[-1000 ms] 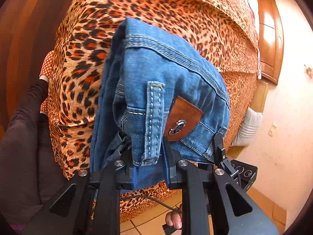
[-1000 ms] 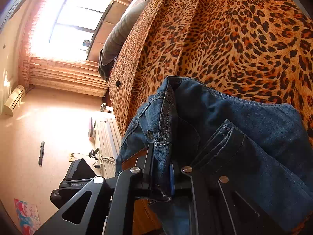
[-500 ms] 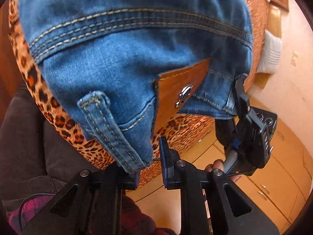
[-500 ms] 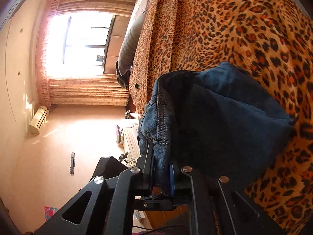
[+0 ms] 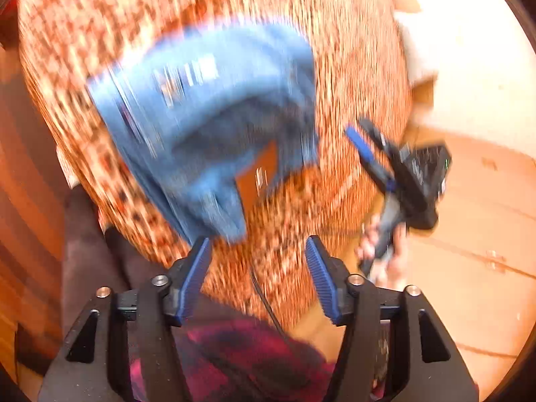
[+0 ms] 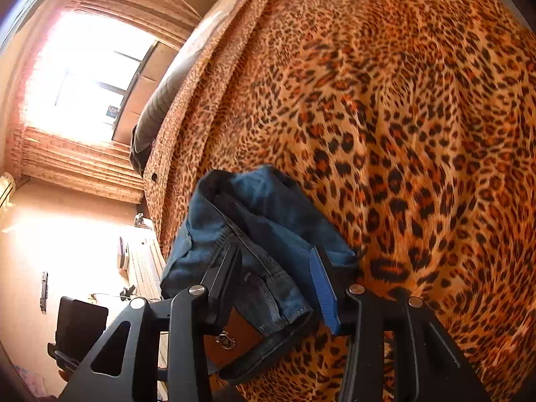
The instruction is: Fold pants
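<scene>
Both tools have just let go of the jeans (image 6: 268, 227). The left tool (image 5: 258, 278) is opening, with nothing between its jaws. The right tool (image 6: 278, 284) is opening astride the waistband. The jeans lie bundled on the bed (image 6: 418, 117), lower centre of the right view: this fold looks laid.

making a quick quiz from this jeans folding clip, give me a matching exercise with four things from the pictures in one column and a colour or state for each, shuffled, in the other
Things
1. folded blue denim jeans
2. leopard-print bedspread
3. brown leather patch with a metal clasp on the jeans
4. left gripper

Colour or state
A. orange with black spots
B. jaws opening, nothing between the pads
C. lying in a bundle near the bed's edge
D. tucked under the denim, between the right gripper fingers

Pairs: 1-C, 2-A, 3-D, 4-B
</scene>
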`<state>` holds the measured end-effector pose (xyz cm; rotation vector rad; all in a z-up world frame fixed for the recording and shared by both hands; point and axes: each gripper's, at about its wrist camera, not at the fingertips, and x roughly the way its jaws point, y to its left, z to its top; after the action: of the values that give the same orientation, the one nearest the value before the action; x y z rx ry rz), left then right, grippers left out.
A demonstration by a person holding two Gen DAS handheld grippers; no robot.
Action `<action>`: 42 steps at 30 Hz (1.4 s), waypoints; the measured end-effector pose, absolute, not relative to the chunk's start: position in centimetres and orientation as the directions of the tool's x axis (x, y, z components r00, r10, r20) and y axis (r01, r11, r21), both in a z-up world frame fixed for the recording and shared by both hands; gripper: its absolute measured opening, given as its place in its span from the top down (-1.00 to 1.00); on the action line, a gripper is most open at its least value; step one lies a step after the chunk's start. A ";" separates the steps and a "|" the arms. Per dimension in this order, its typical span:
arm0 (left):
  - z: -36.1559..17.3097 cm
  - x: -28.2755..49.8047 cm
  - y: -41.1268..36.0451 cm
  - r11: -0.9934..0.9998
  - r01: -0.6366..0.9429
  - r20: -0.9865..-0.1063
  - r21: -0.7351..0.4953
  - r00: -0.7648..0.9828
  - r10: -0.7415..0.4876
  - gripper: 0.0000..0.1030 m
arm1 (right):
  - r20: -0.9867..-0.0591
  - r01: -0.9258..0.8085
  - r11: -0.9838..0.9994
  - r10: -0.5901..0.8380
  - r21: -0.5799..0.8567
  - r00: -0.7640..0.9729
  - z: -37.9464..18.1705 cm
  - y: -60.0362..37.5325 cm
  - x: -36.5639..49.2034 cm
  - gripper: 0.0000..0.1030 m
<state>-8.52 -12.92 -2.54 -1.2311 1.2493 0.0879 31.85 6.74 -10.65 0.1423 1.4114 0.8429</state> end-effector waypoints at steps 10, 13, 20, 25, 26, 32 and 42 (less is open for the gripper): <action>-5.8 -5.7 -9.8 0.389 -0.762 -0.851 -0.518 0.415 -0.321 -0.21 | -0.729 -0.707 0.437 0.664 0.556 -0.163 -9.3 21.1 27.1 0.42; -9.5 -5.5 -10.7 0.475 -0.766 -0.899 -0.432 0.326 -0.293 -0.03 | -0.852 -0.757 0.525 0.517 0.390 -0.080 -13.7 22.9 27.3 0.96; -6.1 -5.4 -11.3 0.597 -0.654 -0.884 -0.465 0.310 -0.349 0.06 | -0.824 -0.615 0.605 0.550 0.506 -0.137 -14.9 18.7 29.8 0.78; -3.0 -4.8 -9.8 0.679 -0.595 -0.901 -0.430 0.326 -0.285 -0.08 | -0.799 -0.539 0.651 0.596 0.534 -0.072 -10.8 12.6 29.9 0.23; -2.9 -3.9 -9.4 0.692 -0.589 -0.906 -0.418 0.320 -0.276 -0.09 | -0.800 -0.510 0.673 0.598 0.536 -0.052 -10.5 11.1 29.9 0.22; -4.0 3.3 -8.2 0.767 -0.505 -0.918 -0.397 0.228 -0.325 -0.10 | -0.808 -0.266 0.780 0.589 0.566 0.009 -12.5 3.8 28.3 0.10; -7.7 12.1 -8.6 0.894 -0.278 -0.934 -0.351 0.031 -0.357 -0.10 | -0.840 -0.062 0.855 0.518 0.515 0.159 -15.9 4.2 23.2 0.16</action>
<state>12.11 -8.59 -7.67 -0.5127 1.5609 -0.0649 23.23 4.20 -15.94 0.4051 1.3562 0.4310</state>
